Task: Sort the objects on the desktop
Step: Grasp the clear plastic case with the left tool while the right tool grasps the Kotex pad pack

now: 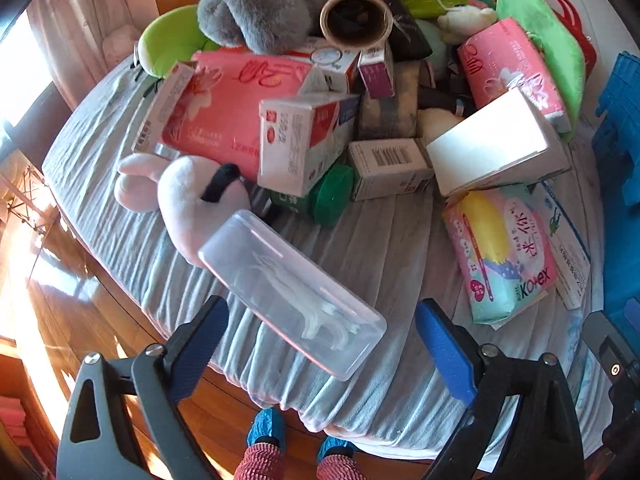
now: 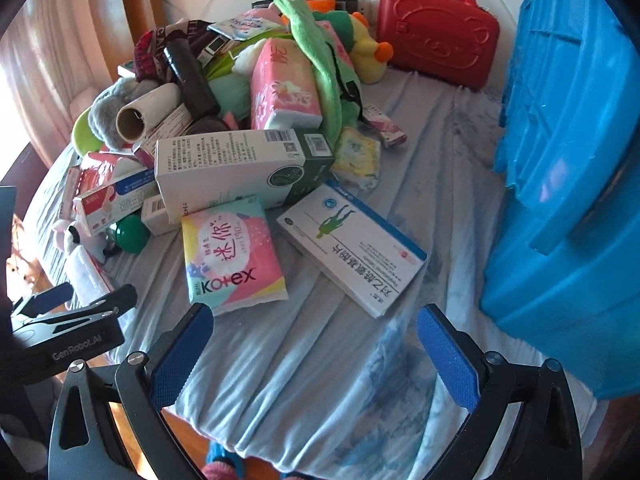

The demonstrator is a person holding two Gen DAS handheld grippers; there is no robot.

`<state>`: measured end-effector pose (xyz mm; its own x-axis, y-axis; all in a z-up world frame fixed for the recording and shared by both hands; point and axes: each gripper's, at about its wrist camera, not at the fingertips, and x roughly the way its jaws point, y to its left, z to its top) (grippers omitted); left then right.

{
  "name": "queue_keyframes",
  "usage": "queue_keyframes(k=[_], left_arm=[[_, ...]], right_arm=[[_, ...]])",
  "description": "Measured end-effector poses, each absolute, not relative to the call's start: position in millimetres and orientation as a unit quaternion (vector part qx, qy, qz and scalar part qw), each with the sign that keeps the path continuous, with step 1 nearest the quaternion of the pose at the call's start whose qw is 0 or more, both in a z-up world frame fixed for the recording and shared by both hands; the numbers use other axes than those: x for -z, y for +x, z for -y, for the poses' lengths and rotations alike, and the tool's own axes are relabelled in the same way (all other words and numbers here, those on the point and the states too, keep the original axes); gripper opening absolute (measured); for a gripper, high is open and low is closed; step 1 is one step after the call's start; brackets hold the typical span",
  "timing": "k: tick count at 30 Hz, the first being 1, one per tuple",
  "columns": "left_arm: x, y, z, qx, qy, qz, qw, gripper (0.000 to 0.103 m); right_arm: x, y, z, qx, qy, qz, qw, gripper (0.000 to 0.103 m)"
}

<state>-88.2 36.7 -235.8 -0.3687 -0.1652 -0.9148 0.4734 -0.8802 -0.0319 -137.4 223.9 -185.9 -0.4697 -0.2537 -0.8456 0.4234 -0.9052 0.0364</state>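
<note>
Both hand-held grippers (image 1: 320, 344) (image 2: 314, 344) gape empty; clear case (image 1: 294, 300) contents indistinct.

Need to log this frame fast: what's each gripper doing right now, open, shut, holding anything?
Left gripper: open, holding nothing; the clear plastic case lies between its fingers, unpressed.
Right gripper: open, empty, above the cloth.

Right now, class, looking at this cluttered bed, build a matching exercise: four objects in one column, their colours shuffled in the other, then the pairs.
Objects:
1. toy suitcase
2. storage crate
3. round lid
4. rectangular case

Colours:
A. see-through
B. green
C. red
D. blue

Pairs: 1-C, 2-D, 3-B, 4-A
</note>
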Motion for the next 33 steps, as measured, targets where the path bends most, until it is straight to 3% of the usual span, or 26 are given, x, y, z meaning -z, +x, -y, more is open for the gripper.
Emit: queue_keyframes(k=[3, 13, 23, 24, 25, 27, 33], left_arm=[[252.7, -89.1, -31.9, 0.803, 0.545, -0.146, 0.190, 0.062], [250.4, -86.9, -41.2, 0.825, 0.524, -0.104, 0.185, 0.057], [249.6, -92.7, -38.7, 0.825, 0.516, -0.130, 0.189, 0.059], [250.7, -95.1, -41.1, 0.827, 0.514, -0.128, 0.188, 0.058], [250.4, -93.6, -42.8, 0.829, 0.512, -0.125, 0.186, 0.052], [246.2, -86.7, -46.8, 0.832, 0.510, -0.119, 0.183, 0.047], [228.6, -69.7, -67.3, 0.845, 0.500, -0.084, 0.170, 0.032]], right_arm=[[198.3, -146.7, -212.6, 0.841, 0.484, -0.092, 0.224, 0.103], [235.4, -164.0, -164.0, 0.819, 0.500, -0.102, 0.262, 0.103], [249.7, -170.9, -155.7, 0.817, 0.502, -0.078, 0.273, 0.101], [250.5, -171.2, -156.3, 0.814, 0.506, -0.076, 0.274, 0.097], [250.8, -170.1, -156.3, 0.813, 0.508, -0.079, 0.274, 0.084], [251.9, -164.0, -153.8, 0.812, 0.506, -0.097, 0.273, 0.072], [242.5, -142.6, -154.7, 0.815, 0.497, -0.113, 0.275, 0.071]])
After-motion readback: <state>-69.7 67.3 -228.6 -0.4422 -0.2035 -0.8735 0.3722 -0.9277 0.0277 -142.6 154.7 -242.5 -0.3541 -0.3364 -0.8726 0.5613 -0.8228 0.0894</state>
